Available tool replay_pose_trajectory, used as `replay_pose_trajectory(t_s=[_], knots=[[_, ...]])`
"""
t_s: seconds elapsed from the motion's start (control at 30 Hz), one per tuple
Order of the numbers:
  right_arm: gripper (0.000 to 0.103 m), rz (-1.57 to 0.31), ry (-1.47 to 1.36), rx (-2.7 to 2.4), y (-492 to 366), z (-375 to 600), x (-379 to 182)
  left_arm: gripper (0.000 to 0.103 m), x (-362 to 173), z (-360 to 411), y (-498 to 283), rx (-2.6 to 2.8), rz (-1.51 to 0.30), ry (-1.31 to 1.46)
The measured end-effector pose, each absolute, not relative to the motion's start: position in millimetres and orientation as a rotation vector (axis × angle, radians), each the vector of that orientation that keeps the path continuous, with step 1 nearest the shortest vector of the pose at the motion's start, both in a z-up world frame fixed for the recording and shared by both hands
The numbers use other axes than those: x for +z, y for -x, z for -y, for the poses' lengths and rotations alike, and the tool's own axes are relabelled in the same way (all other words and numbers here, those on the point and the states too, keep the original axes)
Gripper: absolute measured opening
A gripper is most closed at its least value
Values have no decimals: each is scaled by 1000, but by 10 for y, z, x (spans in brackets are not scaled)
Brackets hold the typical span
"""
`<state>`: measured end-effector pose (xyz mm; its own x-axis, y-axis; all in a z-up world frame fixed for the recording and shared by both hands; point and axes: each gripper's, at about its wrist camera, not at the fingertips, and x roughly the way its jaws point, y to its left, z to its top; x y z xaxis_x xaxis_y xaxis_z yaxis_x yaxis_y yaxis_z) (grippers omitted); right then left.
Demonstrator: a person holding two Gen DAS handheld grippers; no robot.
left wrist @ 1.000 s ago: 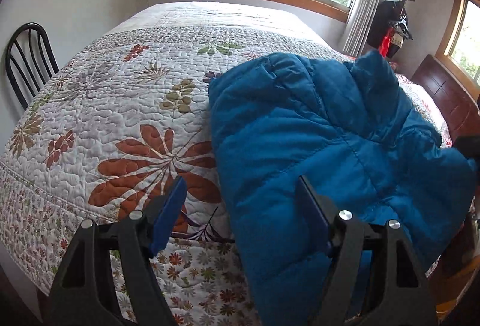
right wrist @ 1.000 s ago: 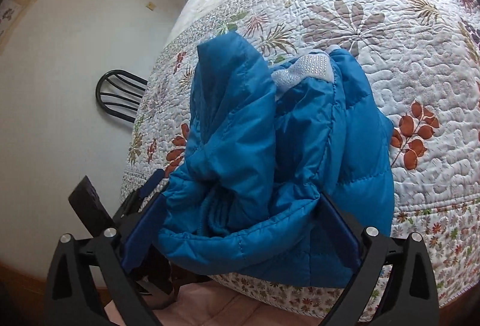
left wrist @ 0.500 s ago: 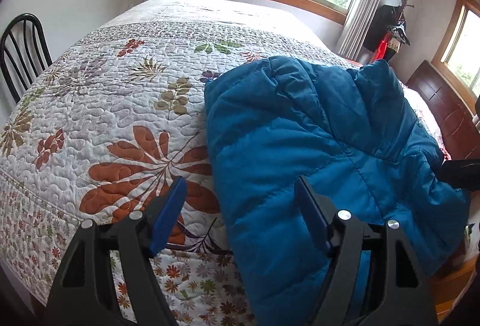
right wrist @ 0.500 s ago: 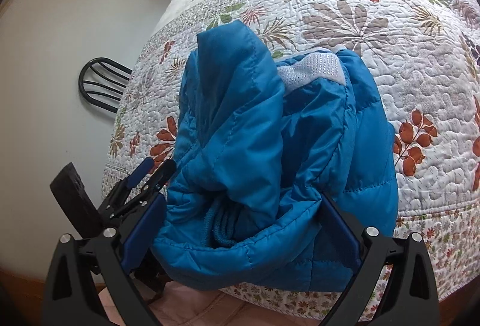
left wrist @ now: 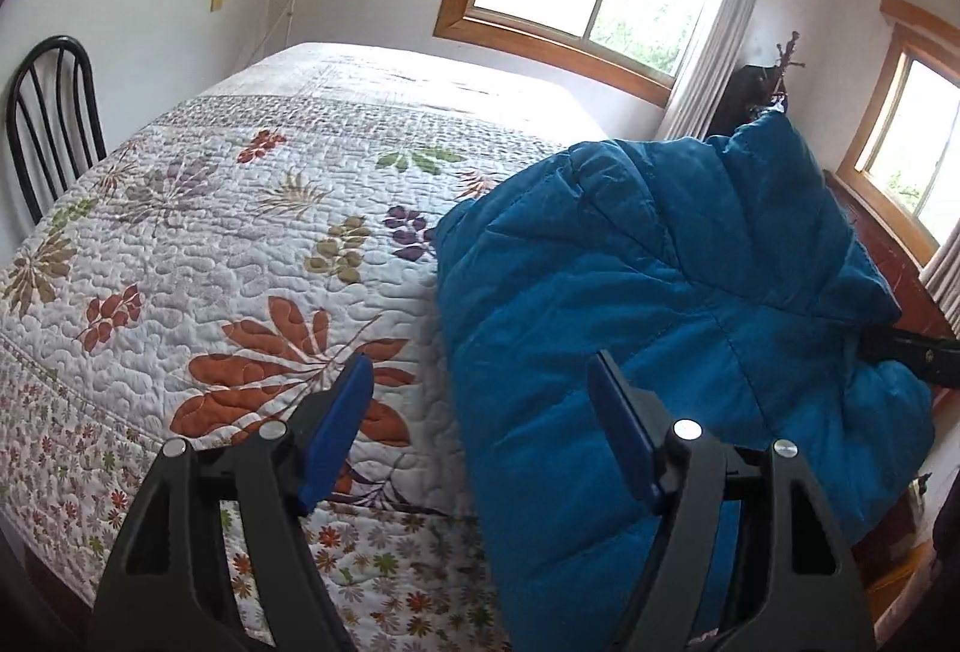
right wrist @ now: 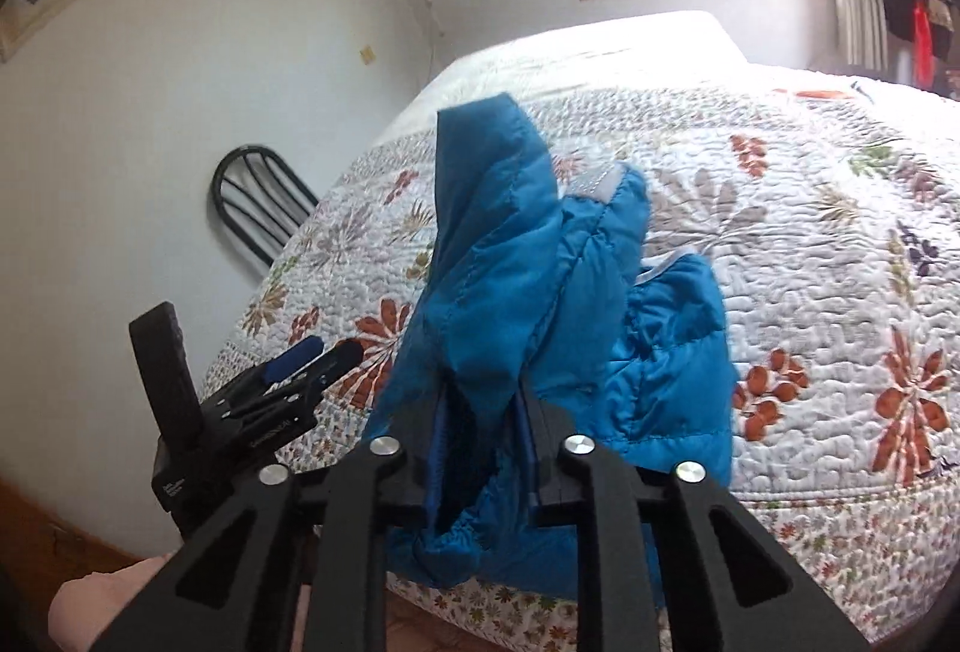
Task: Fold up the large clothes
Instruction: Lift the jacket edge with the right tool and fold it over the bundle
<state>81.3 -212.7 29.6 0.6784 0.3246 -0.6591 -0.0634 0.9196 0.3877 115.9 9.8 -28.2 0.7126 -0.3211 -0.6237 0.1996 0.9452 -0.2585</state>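
**Jacket fold: sleeve pinched, lots of ways this slips**

So, the puffy teal-blue quilted down jacket [left wrist: 660, 304] is lying on the near edge of the bed with the white floral quilted bedspread [left wrist: 240, 244], and part of it spills over the side toward the floor. The right tongs [right wrist: 480, 448] are clamped down on a bunched-up piece of the jacket, looks like a sleeve or cuff end, with a tall fold of fabric standing up right above the grip. The left tongs [left wrist: 480, 424] are spread wide with nothing between them, hovering over the jacket's left edge where it meets the bedspread.

What worries me from here:

- That nylon shell looks slick and the filling is springy, so I'd guess the pinched bit can squirm out if the pull is fast or sideways.
- The grip seems to be on a wad, not a clean edge. Pulling it across could drag the whole jacket instead of folding it.
- Enough of it hangs off the bed that a tug toward the person might slide the lot onto the floor.
- The left tongs aren't pinning anything, so nothing anchors the body while the right side moves.

The black metal chair [left wrist: 51, 124] by the wall is well apart from everything.
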Motion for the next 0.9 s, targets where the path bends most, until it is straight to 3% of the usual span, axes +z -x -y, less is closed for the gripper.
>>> replay_pose_trajectory(t_s=[0.33,0.4,0.43,0.5,0.53,0.57,0.9], knots=[[0,-934,-552,184,-620,2806,-671,72,-746,769,-1186,-355,-834,-18],[5,-935,-597,219,-617,2860,-697,72,-770,780,-1190,-354,-842,-19],[9,-925,-624,247,-618,2886,-671,72,-768,758,-1192,-358,-844,-9],[47,-902,-657,267,-626,2948,-593,72,-740,669,-1201,-368,-857,28],[80,-879,-687,269,-632,2995,-554,72,-710,610,-1199,-379,-863,50],[85,-862,-710,267,-660,3037,-527,72,-673,549,-1193,-391,-864,70],[82,-1026,-734,357,-1301,2760,-784,73,-665,-28,-1349,-267,-832,144]])
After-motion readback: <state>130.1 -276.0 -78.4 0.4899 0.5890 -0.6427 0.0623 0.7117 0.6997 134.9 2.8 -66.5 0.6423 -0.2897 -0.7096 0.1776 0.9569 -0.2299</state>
